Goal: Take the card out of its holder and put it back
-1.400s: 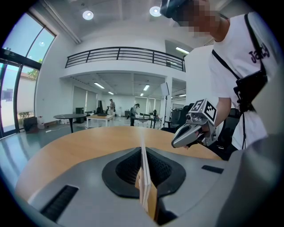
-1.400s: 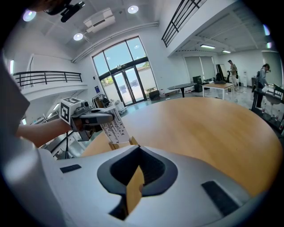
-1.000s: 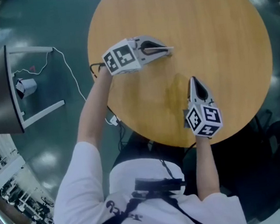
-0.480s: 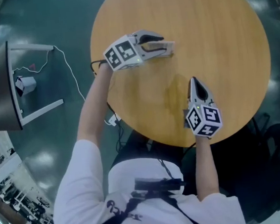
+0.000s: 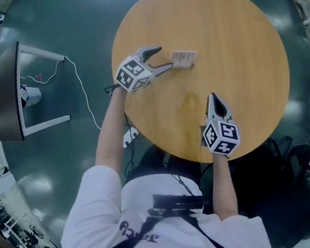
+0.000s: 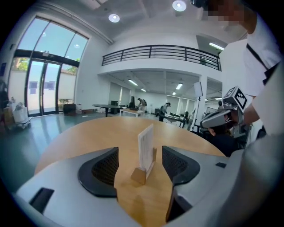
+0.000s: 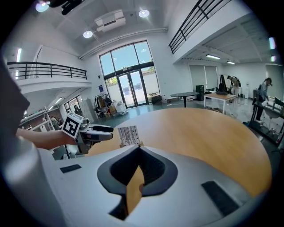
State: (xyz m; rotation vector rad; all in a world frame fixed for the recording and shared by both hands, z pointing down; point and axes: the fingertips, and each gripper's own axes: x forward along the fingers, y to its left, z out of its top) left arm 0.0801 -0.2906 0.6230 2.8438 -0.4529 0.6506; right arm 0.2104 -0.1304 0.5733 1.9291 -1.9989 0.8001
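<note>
Over the near edge of the round wooden desk [image 5: 234, 41], the right gripper [image 5: 212, 95] is held with its jaws pressed together, empty. Farther off, by the left edge, the left gripper [image 5: 163, 58] has its jaws opening wide, touching nothing. Just beyond their tips a white card [image 6: 145, 142] printed in fine rows stands upright, slotted in a small pale wooden holder [image 6: 139, 174].

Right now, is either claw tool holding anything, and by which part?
Nothing is held. On the left gripper the jaws are opening, clear of the card standing in its holder; the right gripper is shut and empty.
</note>
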